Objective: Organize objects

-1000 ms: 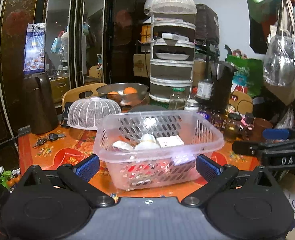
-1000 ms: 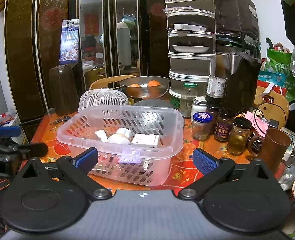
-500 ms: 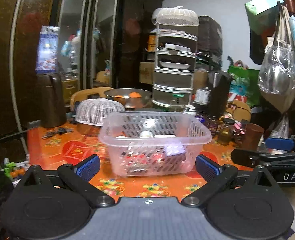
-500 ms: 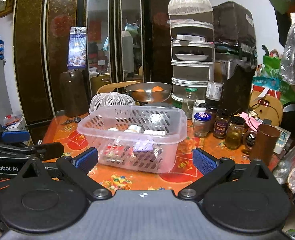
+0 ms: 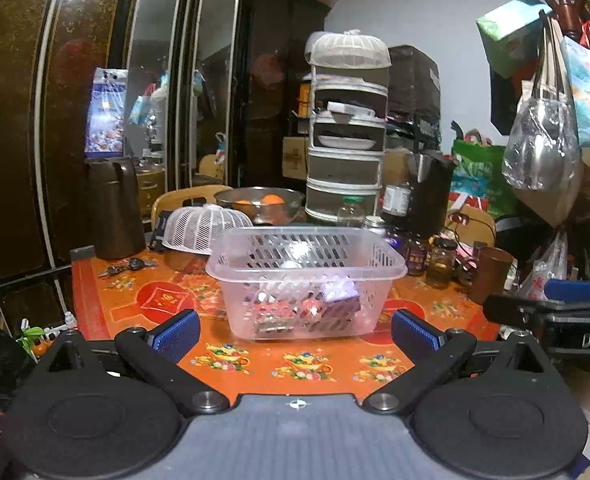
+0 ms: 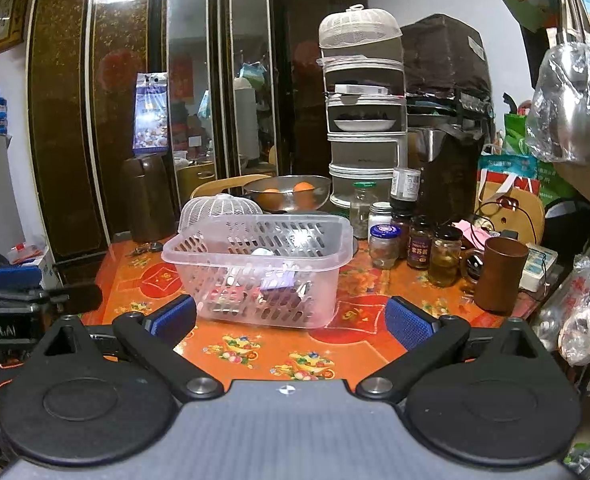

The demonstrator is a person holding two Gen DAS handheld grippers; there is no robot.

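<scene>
A clear slotted plastic basket [image 5: 383, 268] stands on the orange patterned table [image 5: 255, 360], holding several small packets and white items. It also shows in the right wrist view [image 6: 331, 256]. My left gripper [image 5: 295, 332] is open and empty, held back from the table's front edge with the basket ahead of it. My right gripper [image 6: 291, 320] is open and empty, also short of the basket. Each gripper shows at the edge of the other's view: the right one [image 5: 551, 312] and the left one [image 6: 27, 300].
Behind the basket are a white mesh food cover [image 6: 219, 210], a steel bowl of oranges [image 6: 287, 192] and a tiered food rack [image 6: 365, 120]. Several jars [image 6: 419, 242] and a brown mug [image 6: 499, 276] stand right. A brown jug [image 5: 113, 208] and keys [image 5: 125, 267] lie left.
Both grippers have pulled back and away from the basket, which now looks smaller and farther. More of the table's front shows. Both stay open and empty.
</scene>
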